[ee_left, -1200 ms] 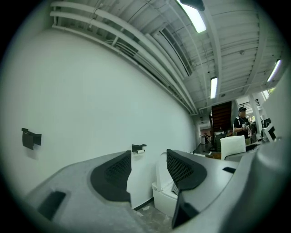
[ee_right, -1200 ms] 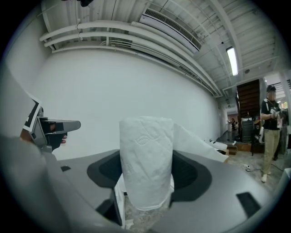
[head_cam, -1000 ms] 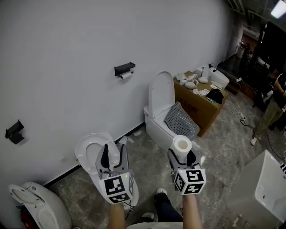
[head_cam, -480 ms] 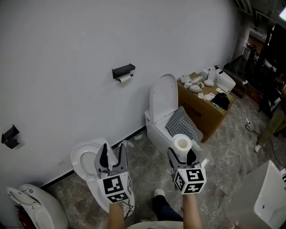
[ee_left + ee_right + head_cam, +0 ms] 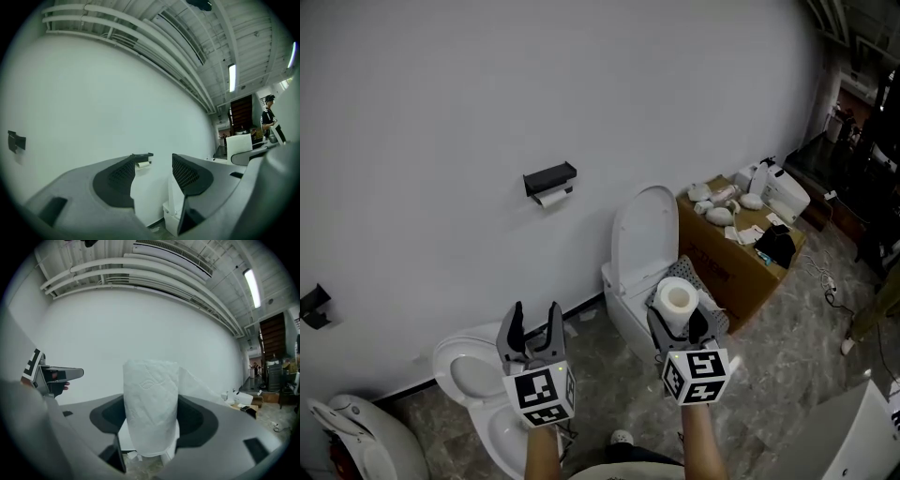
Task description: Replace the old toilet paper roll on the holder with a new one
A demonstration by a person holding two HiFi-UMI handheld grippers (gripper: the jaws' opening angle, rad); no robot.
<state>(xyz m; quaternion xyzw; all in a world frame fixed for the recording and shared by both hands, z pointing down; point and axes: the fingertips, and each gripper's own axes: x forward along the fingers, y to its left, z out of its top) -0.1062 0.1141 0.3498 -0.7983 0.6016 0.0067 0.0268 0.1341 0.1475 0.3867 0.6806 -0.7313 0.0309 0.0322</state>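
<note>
- R gripper (image 5: 678,326): jaws clamped on new roll (image 5: 678,298), upright, core up.
- L gripper (image 5: 532,317): jaws apart, nothing btwn them.
- Holder (image 5: 549,176) w/ old roll (image 5: 550,197), nearly spent, on wall (image 5: 441,112), well ahead, up-left of toilet (image 5: 642,234).
- Best, I'd say: approach square-on, use L to strip old roll 1st, keep R's squeeze light.

Old roll (image 5: 551,197) under your holder (image 5: 549,177) too small to judge; your new roll (image 5: 151,404) blocks the view behind it; wall bracket (image 5: 311,307) cut by left edge; clutter (image 5: 724,202) on box (image 5: 717,258) too small to name
</note>
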